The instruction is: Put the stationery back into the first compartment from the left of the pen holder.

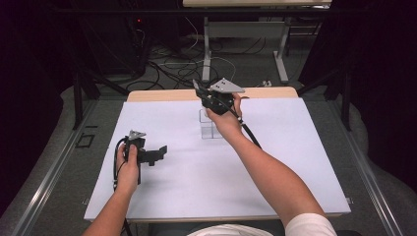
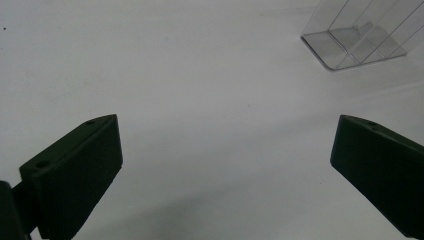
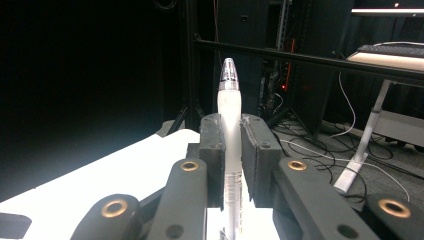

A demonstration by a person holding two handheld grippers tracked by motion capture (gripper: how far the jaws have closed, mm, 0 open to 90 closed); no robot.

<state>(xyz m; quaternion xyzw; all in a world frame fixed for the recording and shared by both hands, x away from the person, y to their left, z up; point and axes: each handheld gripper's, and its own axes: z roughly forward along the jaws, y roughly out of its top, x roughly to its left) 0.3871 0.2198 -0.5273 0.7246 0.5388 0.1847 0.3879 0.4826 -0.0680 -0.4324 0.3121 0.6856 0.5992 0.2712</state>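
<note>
A frosted white pen [image 3: 229, 107] with a clear tip stands upright between the jaws of my right gripper [image 3: 231, 127], which is shut on it. In the high view my right gripper [image 1: 200, 91] is raised above the far middle of the table, over a clear plastic holder [image 1: 208, 126]. My left gripper [image 1: 160, 151] rests low at the left of the table, its jaws wide apart with nothing between them. The left gripper view looks past my left gripper [image 2: 227, 137] at bare white tabletop, with the clear holder [image 2: 356, 42] at the top right.
A white sheet [image 1: 196, 182] covers the table, with a wooden edge [image 1: 162, 94] at the far side. Behind it are table legs [image 1: 207, 46], cables on the floor and dark curtains.
</note>
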